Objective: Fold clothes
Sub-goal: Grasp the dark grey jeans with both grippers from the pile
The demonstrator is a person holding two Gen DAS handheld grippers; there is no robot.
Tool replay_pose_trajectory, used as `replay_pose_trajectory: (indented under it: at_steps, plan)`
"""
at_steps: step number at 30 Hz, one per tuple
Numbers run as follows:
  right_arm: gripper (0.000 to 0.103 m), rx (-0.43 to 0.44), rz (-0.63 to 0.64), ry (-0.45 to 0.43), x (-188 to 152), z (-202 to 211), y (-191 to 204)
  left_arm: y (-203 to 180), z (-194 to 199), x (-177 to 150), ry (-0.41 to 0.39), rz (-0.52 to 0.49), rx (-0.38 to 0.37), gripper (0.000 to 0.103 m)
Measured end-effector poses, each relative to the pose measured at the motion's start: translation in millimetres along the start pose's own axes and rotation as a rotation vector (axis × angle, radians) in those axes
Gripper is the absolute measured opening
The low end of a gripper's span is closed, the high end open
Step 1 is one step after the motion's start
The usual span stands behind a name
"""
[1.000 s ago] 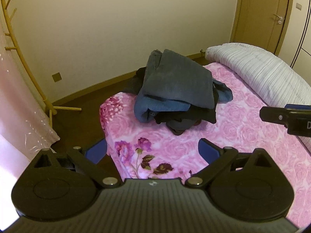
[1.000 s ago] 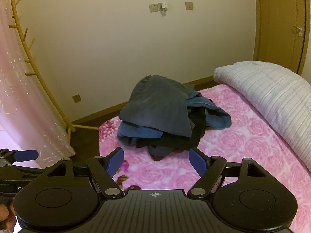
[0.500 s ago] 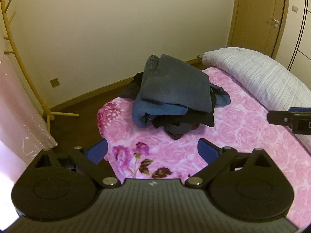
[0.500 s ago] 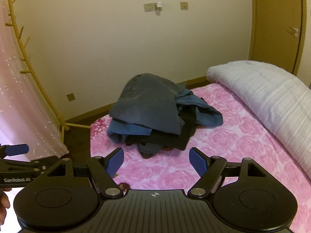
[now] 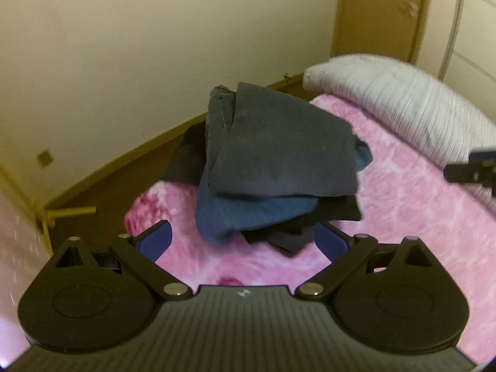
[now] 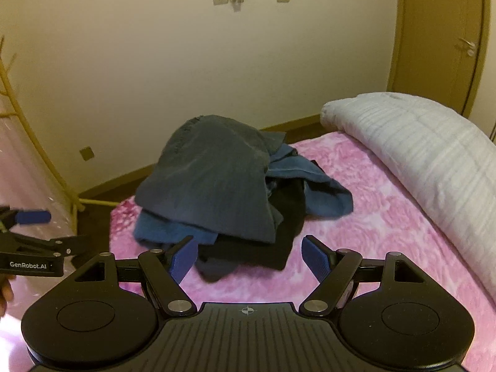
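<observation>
A heap of dark clothes lies on the pink flowered bedspread (image 5: 403, 210) (image 6: 387, 217) near the bed's corner. On top is a grey-blue denim piece (image 5: 279, 148) (image 6: 214, 179), under it a brighter blue garment (image 5: 248, 217) (image 6: 313, 183) and black cloth (image 5: 334, 214) (image 6: 279, 229). My left gripper (image 5: 243, 240) is open, its blue pads level with the front foot of the heap. My right gripper (image 6: 252, 259) is open too, just short of the heap's near edge. Each gripper shows at the side edge of the other's view.
A rolled white striped quilt (image 5: 403, 108) (image 6: 418, 161) lies along the right side of the bed. Brown floor (image 5: 117, 186) and a cream wall are beyond the bed's corner. A yellow coat stand (image 6: 55, 173) and pink curtain (image 6: 21, 167) stand at left. A wooden door (image 6: 440, 37) is at the far right.
Both grippers have moved forward toward the heap, which now looks larger and sits right at their fingertips. Their jaws stay open.
</observation>
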State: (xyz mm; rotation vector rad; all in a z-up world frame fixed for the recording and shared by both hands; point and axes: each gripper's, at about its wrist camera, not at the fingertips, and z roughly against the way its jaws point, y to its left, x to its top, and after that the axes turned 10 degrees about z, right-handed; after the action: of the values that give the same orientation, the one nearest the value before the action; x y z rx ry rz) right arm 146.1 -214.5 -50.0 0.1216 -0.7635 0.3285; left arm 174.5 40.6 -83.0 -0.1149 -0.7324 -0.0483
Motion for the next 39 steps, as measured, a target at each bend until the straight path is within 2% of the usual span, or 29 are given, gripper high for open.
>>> replay_pose_trajectory:
  at_steps: [8,13,15,20,21,23,24,25,26,27,28,30,33,39]
  plan:
    - [0.077,0.008,0.046,0.081,41.2,-105.1,-9.9,19.8,-105.3,36.8,0.055,-0.211,-0.108,0.096]
    - [0.077,0.009,0.054,0.149,47.5,-161.8,-19.4,30.4,-156.1,53.7,0.089,-0.199,-0.144,0.096]
    - [0.077,0.033,0.024,0.176,49.2,-182.4,-26.1,34.9,-171.4,57.8,0.107,-0.189,-0.17,0.093]
    - [0.077,0.087,-0.038,0.199,53.8,-221.4,-29.6,43.8,-199.8,61.6,0.145,-0.147,-0.251,0.092]
    - [0.077,0.095,-0.068,0.206,53.0,-227.7,-31.3,45.9,-203.8,61.9,0.158,-0.134,-0.273,0.084]
    - [0.077,0.107,-0.145,0.224,49.4,-237.6,-32.4,47.8,-208.1,63.2,0.176,-0.12,-0.301,0.075]
    - [0.077,0.11,-0.162,0.225,48.9,-237.8,-31.5,47.9,-208.0,63.1,0.175,-0.124,-0.309,0.065]
    - [0.064,0.114,-0.177,0.226,48.6,-237.7,-30.6,46.9,-206.1,63.1,0.168,-0.138,-0.32,0.059]
    - [0.037,0.117,-0.193,0.227,48.2,-237.6,-29.7,45.9,-204.1,64.1,0.16,-0.15,-0.327,0.049]
    - [0.027,0.12,-0.208,0.227,47.9,-237.6,-28.7,45.2,-201.7,66.1,0.154,-0.166,-0.334,0.041]
    - [0.02,0.117,-0.198,0.218,50.9,-233.4,-26.0,44.4,-198.9,68.9,0.148,-0.184,-0.343,0.038]
    - [0.016,0.11,-0.173,0.199,57.4,-224.7,-20.2,43.2,-191.7,75.0,0.132,-0.213,-0.361,0.028]
    - [0.013,0.121,-0.212,0.108,73.6,-191.6,-24.2,43.8,-169.2,87.8,0.078,-0.211,-0.4,0.022]
    - [0.012,0.138,-0.28,-0.092,92.4,-94.4,-40.9,24.1,-98.1,105.2,-0.064,-0.235,-0.513,0.019]
